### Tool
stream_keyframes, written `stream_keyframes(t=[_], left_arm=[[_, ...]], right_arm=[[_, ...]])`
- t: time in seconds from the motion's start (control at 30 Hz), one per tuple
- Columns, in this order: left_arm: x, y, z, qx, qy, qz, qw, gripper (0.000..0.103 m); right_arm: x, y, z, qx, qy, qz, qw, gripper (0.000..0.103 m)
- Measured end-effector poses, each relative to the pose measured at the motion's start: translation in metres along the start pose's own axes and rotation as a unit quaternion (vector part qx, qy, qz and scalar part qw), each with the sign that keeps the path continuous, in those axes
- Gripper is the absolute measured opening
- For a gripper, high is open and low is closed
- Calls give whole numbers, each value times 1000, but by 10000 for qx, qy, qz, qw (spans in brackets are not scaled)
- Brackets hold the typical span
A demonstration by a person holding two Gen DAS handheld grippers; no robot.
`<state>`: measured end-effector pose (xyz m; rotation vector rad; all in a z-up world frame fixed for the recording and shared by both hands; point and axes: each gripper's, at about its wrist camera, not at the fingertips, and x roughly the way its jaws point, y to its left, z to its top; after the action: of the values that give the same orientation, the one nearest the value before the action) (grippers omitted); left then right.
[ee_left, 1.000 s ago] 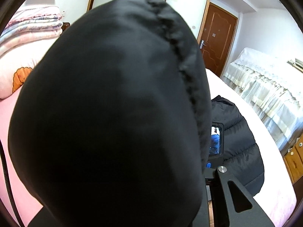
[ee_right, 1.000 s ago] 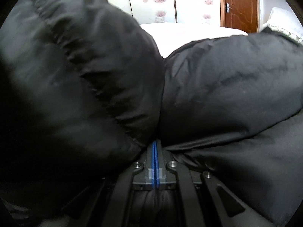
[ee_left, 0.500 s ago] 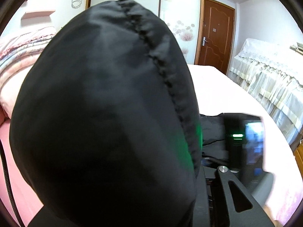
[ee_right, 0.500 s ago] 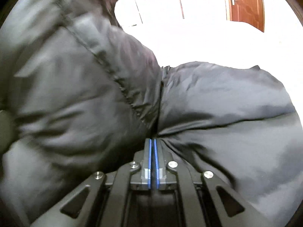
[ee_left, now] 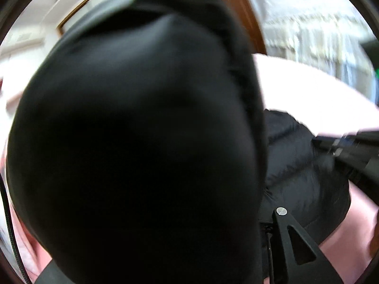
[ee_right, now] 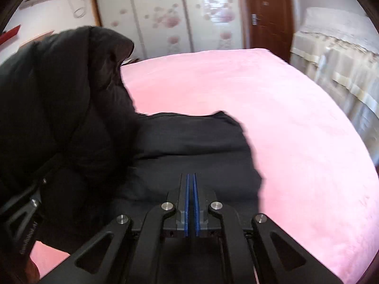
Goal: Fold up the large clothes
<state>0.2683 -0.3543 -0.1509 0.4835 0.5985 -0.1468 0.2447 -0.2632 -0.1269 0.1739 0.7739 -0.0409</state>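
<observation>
On pink bed: black puffy jacket, half-lifted; right fingers together, empty; left hidden.

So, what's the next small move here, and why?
Probably carry the left gripper across and lower the raised jacket half onto the flat half lying on the pink bed: that half stands lifted beside it, and the right gripper is shut, holding nothing.

Right hand-held gripper: black linkage, blue pads, silver screws.
</observation>
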Motion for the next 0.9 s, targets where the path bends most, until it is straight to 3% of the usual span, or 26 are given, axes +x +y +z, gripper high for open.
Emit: stream_keyframes(t=[0.2,0.3,0.47,0.63,0.73,0.8,0.9], left_arm=[[23,-89,-6,1330,183,179,9908,38],[39,-137,-19,2227,266,437,9735,43],[62,-178,-31,2881,405,786,9535,47],[69,-186,-30,2926,447,657,9529,56],[68,-183,-28,2838,429,424,9570,72],[64,-179,-26,2702,426,126,9618,83],[56,-168,-19,2431,475,-491,9676,91]], right_arm=[[-5,-31,-12,529,76,-194,9984,4],[-11,-45,-21,681,144,-226,9973,4],[-17,-51,-40,772,303,-268,9962,4],[-17,-58,-44,864,311,-210,9956,4],[-23,-60,-39,896,265,-131,9955,4],[-25,-64,-32,895,216,-88,9957,9],[-39,-64,-20,824,49,-17,9966,21]])
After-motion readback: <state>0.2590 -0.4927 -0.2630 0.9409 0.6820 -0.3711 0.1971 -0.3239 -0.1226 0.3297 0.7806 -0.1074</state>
